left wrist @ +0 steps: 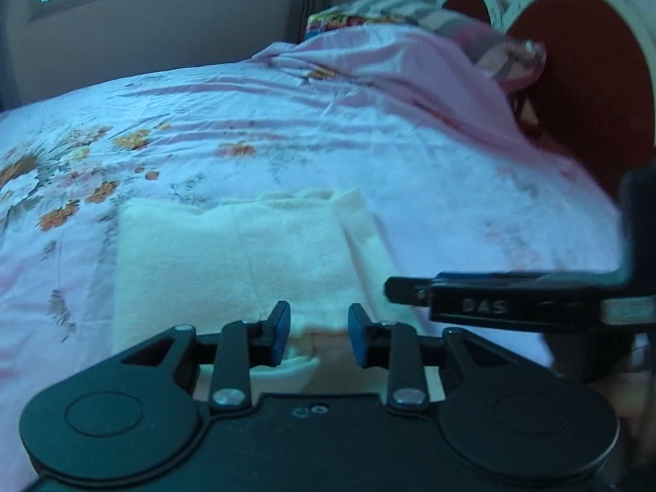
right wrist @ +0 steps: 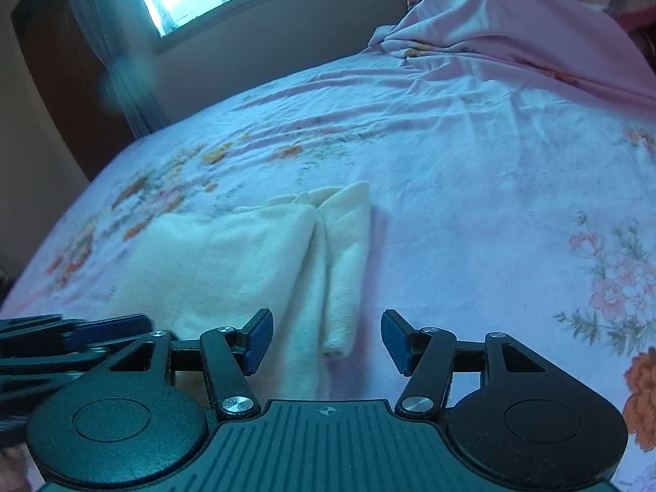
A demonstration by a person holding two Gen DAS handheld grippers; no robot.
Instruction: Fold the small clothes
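On the pink floral bedsheet (right wrist: pixel 471 172) lies my soft, light cream fleece garment (right wrist: pixel 246 262), partly folded. Left gripper (left wrist: pixel 319 338) and right gripper (right wrist: pixel 326 342) both gape, holding nothing; I'd pinch its limp near hem.

the only legible text is "das", in pale raised letters on the side of the right gripper (left wrist: pixel 410 291) where it reaches in from the right in the left wrist view; more marks follow those letters toward the gripper's body but are too blurred to read. a small crosshair sign sits on the ribbed housing of the same gripper (right wrist: pixel 326 338), centred just behind its fingers.
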